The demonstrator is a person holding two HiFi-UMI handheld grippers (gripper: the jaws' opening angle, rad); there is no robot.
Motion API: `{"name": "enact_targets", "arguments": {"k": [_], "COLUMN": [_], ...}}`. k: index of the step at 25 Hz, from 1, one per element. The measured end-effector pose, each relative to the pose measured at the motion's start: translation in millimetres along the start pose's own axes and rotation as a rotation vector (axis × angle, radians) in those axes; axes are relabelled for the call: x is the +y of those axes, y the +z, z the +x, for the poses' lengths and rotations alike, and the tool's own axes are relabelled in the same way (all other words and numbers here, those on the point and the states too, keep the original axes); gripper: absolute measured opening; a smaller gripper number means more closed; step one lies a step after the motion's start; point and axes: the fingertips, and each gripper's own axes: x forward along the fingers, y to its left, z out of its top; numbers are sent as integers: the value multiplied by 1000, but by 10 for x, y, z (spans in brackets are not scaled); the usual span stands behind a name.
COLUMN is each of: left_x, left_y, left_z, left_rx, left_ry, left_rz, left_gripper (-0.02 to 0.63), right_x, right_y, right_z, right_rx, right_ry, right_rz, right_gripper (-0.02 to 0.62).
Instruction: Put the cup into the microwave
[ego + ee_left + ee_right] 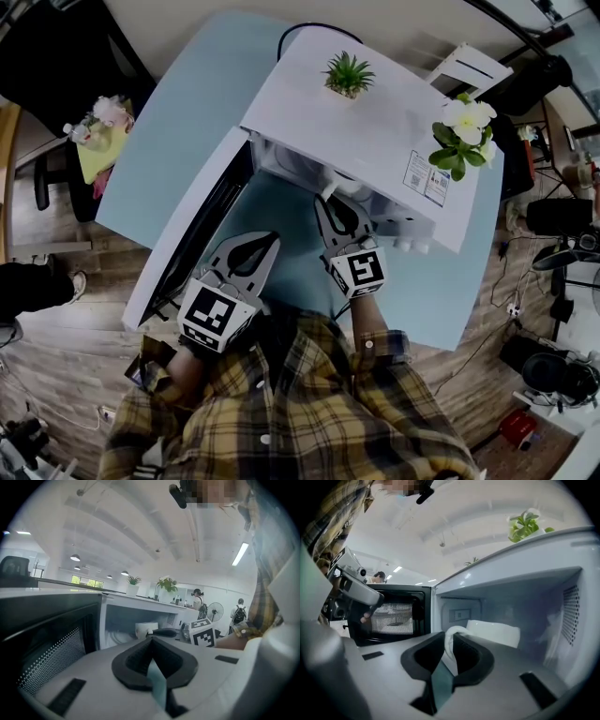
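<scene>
**In the microwave [375,122]: cup [497,633] held by its handle**

I have the right gripper [449,641] clamped on the handle of the white cup, which is inside the microwave's cavity, just past the opening. The microwave sits toward the far edge of the blue tabletop [178,131], its door [192,239] swung open to the left. My left gripper [151,639] is closed on nothing, near that door.

Pale blue table [178,141] bears the white microwave [375,122]; a cable [302,27] seemingly trails behind.
</scene>
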Motion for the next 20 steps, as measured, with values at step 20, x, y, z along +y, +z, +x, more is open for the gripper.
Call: {"name": "enact_targets", "arguments": {"k": [20], "left_x": [-89], "left_y": [-51], "left_z": [3], "left_rx": [10], "left_ry": [-8], "left_rz": [2], "left_gripper": [-9], "right_x": [-64], "right_y": [-320], "right_z": [235], "right_rx": [109], "right_ry": [-16], "right_rz": [-3], "right_gripper": [55]}}
